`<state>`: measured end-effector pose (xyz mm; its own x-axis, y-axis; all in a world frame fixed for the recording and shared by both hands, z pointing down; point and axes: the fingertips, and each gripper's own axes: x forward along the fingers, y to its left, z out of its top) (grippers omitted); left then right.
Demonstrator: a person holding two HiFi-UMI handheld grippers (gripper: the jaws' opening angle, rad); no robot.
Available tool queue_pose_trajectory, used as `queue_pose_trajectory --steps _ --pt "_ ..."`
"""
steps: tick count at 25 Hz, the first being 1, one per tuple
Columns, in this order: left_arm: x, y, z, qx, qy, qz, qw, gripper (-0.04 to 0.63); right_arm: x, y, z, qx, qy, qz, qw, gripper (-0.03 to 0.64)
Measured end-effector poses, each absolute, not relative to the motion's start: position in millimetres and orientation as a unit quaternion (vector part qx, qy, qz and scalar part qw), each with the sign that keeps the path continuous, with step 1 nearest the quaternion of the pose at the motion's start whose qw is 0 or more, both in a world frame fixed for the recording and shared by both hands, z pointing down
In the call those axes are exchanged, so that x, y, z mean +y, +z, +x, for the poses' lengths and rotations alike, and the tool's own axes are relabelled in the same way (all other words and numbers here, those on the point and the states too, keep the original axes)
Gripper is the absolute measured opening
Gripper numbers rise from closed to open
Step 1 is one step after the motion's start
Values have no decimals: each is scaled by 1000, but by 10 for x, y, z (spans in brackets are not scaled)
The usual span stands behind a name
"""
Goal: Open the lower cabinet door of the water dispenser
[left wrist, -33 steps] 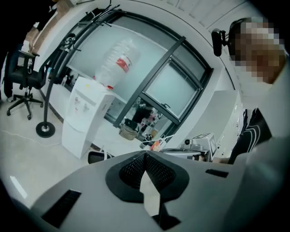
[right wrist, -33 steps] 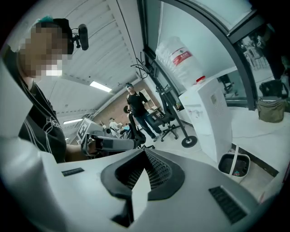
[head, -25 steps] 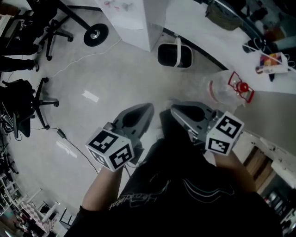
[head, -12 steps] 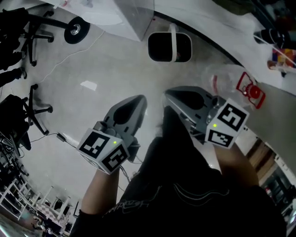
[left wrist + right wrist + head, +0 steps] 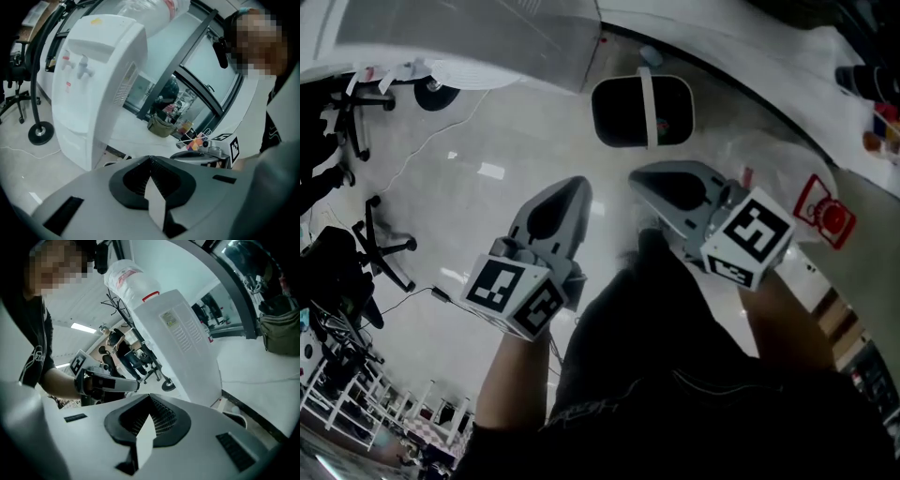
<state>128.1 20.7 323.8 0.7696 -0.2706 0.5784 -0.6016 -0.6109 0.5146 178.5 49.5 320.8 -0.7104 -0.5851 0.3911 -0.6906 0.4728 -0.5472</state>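
Note:
The white water dispenser (image 5: pixel 96 79) stands to the left in the left gripper view, with two taps on its front and the lower cabinet door (image 5: pixel 70 143) closed beneath them. The right gripper view shows its side panel (image 5: pixel 183 348) with a bottle on top. In the head view only its grey-white top (image 5: pixel 478 37) shows, at the upper left. My left gripper (image 5: pixel 567 190) and right gripper (image 5: pixel 642 178) hover side by side over the floor, short of the dispenser. Both are shut, with nothing between their jaws.
A black bin with a white handle (image 5: pixel 642 111) sits on the floor just ahead of the grippers. Office chairs (image 5: pixel 347 131) and a floor cable (image 5: pixel 431 155) lie to the left. A clear bottle with a red label (image 5: pixel 823 214) is at right, and a bag (image 5: pixel 161 125) lies behind the dispenser.
Both grippers have sunk and moved forward together, still shut. The bin and the dispenser's top now show closer and larger at the top of the head view.

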Motion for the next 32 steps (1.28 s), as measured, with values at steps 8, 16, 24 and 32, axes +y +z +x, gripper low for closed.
queue_pose_trajectory --steps 8,16,24,32 --pt "-253 3838 1488 -254 250 869 344 0 172 3685 2019 -850 340 391 97 12" --pt "-494 4473 1420 -257 291 872 298 2 74 4107 2035 -837 349 408 103 12" --pt "-897 4956 1301 -291 297 859 297 51 61 4353 1894 -820 372 427 80 12" --pt "-1197 5400 1150 -351 327 827 293 219 65 4530 1873 -802 395 446 56 12"
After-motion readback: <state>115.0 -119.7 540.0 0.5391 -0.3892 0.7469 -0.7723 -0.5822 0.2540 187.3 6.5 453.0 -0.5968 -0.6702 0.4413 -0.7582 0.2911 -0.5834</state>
